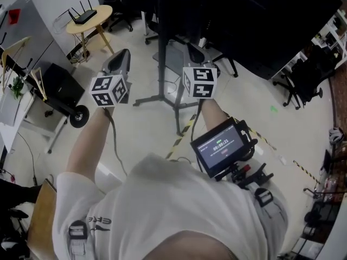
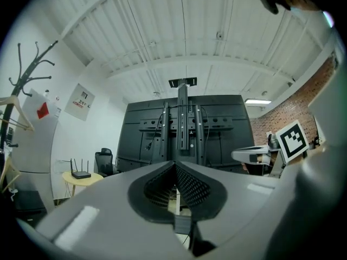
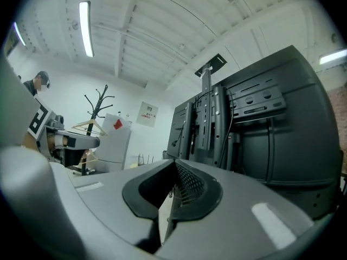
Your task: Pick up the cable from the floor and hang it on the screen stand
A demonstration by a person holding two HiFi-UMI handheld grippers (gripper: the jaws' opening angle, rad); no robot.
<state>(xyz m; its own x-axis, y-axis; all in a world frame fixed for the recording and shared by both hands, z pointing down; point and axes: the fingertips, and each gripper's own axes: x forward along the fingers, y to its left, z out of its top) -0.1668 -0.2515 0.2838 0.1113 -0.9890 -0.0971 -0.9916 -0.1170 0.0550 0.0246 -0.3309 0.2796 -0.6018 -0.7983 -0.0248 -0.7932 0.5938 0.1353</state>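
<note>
The black screen stand [image 1: 161, 47] rises from a legged base on the pale floor just ahead of me. It carries a large dark screen [image 1: 260, 15]. Both gripper views face the screen's back with its mounting rails [image 2: 183, 124] [image 3: 209, 124] and thin cables hanging down them. My left gripper [image 1: 121, 57] [image 2: 175, 164] is held up in front of the stand, jaws shut with nothing between them. My right gripper [image 1: 196, 53] [image 3: 174, 164] is beside it, also shut and empty. I cannot make out a loose cable on the floor with certainty.
A round yellow table [image 1: 89, 16] with a router stands at the back left. A black box on a wheeled cart [image 1: 60, 86] is at the left and office chairs [image 1: 301, 80] at the right. Yellow-black tape [image 1: 182, 133] crosses the floor. A coat rack [image 2: 21, 80] stands left.
</note>
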